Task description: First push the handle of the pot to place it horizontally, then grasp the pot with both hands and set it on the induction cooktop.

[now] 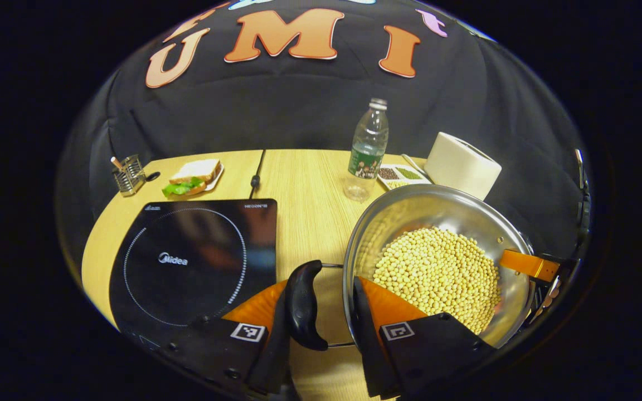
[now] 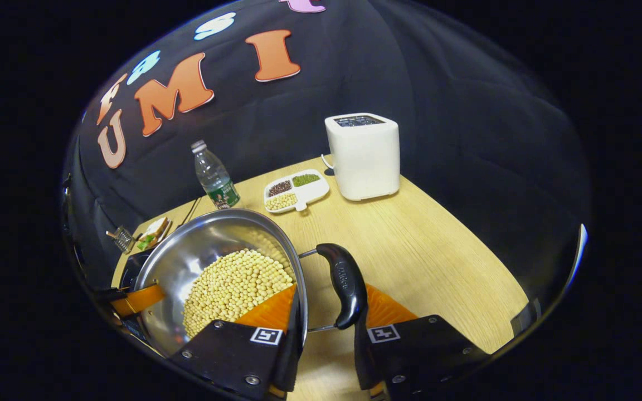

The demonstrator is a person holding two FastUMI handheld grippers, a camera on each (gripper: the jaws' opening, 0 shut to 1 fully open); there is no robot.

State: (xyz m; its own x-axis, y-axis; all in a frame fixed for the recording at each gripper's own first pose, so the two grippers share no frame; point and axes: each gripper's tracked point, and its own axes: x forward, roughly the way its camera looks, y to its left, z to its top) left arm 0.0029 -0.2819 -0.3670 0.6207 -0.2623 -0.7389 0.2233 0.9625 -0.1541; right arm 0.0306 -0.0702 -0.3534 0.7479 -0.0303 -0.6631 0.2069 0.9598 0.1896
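The steel pot [image 1: 438,267] of soybeans sits on the wooden surface [image 1: 304,189], just right of the induction cooktop [image 1: 195,262]. Each gripper straddles a black side handle — left gripper [image 1: 321,303], right gripper [image 2: 329,306] — jaws part open, not visibly pressing.

The left gripper [image 1: 321,312] has its two fingers apart, one on each side of a pot handle [image 1: 305,305]. The right gripper [image 2: 326,317] stands likewise, spread around the opposite handle [image 2: 344,284].
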